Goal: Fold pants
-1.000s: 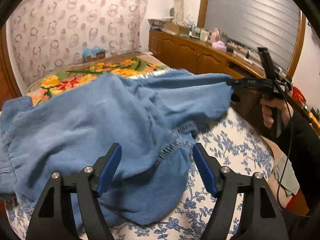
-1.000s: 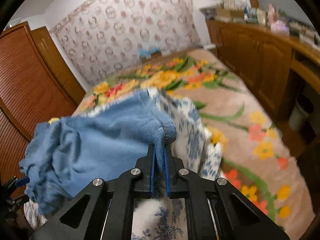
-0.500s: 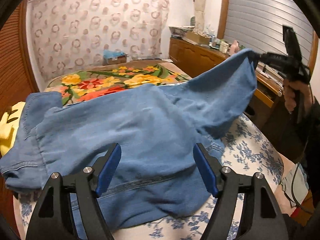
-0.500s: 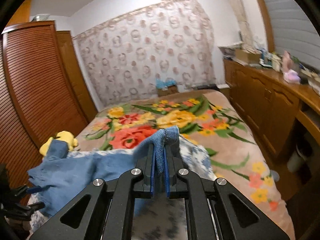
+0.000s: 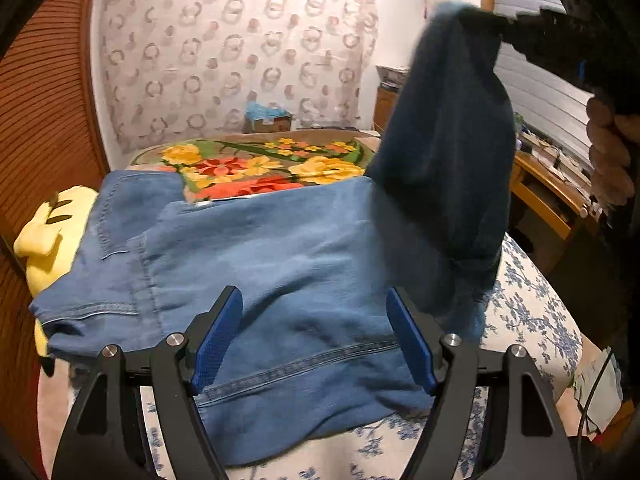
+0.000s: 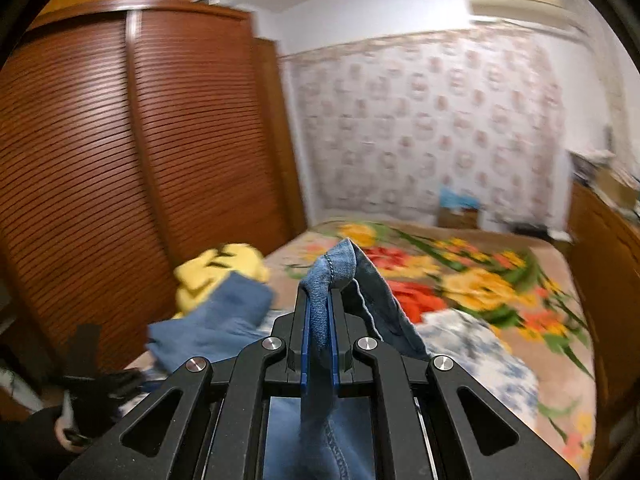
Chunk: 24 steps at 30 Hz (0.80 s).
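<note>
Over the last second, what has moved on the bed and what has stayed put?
The right gripper, shut on the hem of a pant leg, has swung that leg up from low over the bed to high at the left wrist view's upper right. The rest of the jeans now lies flatter and more spread out. The left gripper stays open above the denim, gripping nothing. The floral blanket hasn't shifted.

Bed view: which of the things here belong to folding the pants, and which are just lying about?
Part of the job:
- pants, one leg lifted
- right gripper, shut on the pants
- left gripper, open over the pants

Just lying about:
- yellow plush toy
- flowered blanket
- cardboard box
</note>
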Each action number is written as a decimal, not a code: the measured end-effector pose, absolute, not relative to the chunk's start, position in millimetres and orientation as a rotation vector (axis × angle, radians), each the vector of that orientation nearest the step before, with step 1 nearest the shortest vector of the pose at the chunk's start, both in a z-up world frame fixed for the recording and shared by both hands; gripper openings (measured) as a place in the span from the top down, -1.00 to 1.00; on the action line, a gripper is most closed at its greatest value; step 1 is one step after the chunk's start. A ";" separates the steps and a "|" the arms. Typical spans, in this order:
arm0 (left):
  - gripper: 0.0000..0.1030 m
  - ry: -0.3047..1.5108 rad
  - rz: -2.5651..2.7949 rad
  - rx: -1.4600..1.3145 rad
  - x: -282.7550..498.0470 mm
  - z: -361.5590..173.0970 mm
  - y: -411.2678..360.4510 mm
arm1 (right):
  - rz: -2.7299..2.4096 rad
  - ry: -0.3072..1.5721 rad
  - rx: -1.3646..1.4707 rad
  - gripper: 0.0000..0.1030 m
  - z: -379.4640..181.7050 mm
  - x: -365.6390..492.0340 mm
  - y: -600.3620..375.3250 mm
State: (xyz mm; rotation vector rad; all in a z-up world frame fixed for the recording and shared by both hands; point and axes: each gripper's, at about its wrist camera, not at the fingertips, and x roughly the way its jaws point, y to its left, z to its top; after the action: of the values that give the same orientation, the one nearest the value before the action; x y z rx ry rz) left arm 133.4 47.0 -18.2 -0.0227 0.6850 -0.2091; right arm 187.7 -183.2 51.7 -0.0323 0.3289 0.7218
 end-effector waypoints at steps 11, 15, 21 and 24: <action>-0.46 0.704 -0.156 -0.051 131.3 -29.9 75.8 | 0.768 0.439 -0.147 0.41 33.9 234.9 -153.1; -0.46 0.715 -0.158 -0.059 138.2 -35.4 77.8 | 0.719 0.462 -0.160 0.32 40.9 227.7 -148.8; -0.46 0.743 -0.186 -0.045 156.2 -45.3 66.9 | 0.652 0.579 -0.152 0.22 9.8 231.2 -139.7; -0.46 0.755 -0.194 -0.041 168.7 -52.4 64.2 | 0.640 0.647 -0.111 0.22 -3.4 245.4 -136.8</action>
State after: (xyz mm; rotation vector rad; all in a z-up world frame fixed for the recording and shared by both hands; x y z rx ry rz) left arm 168.7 64.2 -52.4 -0.0411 0.7547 -0.1939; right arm 245.4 -136.8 -3.4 -0.1114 0.6472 0.6403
